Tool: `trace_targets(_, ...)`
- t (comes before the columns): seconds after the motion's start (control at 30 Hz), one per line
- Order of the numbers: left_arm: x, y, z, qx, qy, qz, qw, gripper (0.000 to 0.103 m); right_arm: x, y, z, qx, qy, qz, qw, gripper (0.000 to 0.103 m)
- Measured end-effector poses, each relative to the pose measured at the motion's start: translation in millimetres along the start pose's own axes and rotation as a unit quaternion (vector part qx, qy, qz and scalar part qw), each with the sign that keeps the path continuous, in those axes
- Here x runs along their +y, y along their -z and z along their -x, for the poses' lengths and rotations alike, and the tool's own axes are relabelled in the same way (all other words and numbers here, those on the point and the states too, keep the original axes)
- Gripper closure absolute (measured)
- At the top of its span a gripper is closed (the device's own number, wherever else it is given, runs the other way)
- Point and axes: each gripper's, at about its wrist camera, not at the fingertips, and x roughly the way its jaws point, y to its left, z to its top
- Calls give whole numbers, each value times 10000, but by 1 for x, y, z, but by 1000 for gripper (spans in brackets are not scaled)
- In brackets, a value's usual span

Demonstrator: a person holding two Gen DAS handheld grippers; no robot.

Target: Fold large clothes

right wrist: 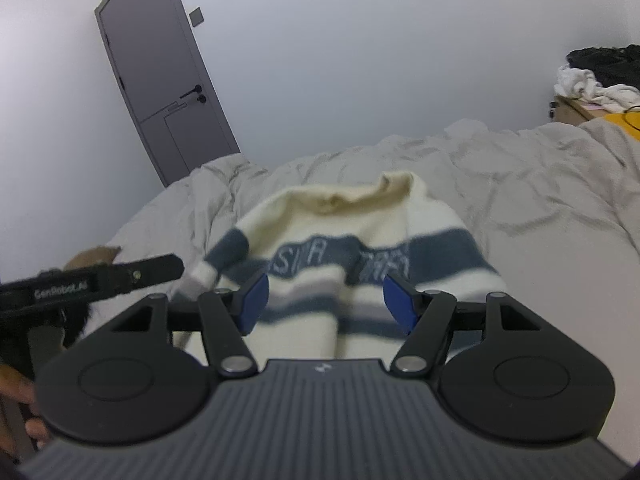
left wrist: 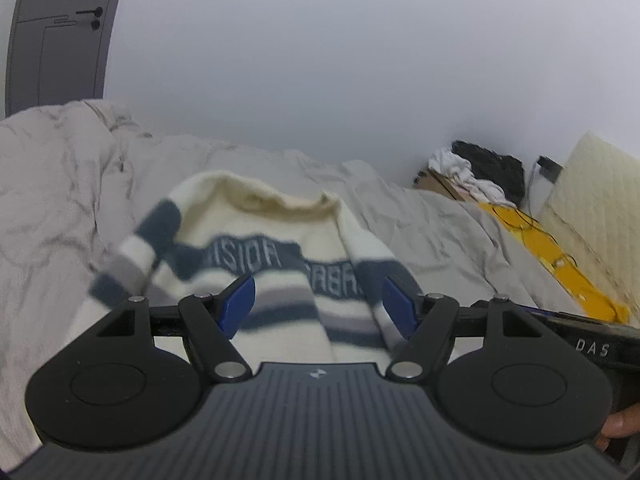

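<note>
Both the left gripper (left wrist: 319, 304) and right gripper (right wrist: 325, 300) hover with jaws apart and empty above a striped sweater (left wrist: 276, 264) spread at twelve o'clock on the bed (left wrist: 60, 200), laid flat for folding.

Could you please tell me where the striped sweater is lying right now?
In both wrist views the striped sweater lies centred on the rumpled grey bedding, collar toward the far wall, just beyond both open tools, with the grey door behind to its left.
</note>
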Motion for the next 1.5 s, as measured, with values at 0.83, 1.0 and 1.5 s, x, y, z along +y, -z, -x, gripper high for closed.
trace_targets(0.83,4,108,-54,781,-227,283,9963,29,-69,109,-21,1155,1524,-902,9774,38)
trace_targets(1.0,10,106,-65,847,-308,328,9954,29,-76,115,-24,1152,1808,-969,9719,38)
trace_targets(1.5,15,105,-59,662,-448,548,9953,29,-85,127,-16,1353,1814,-1569,9613,38)
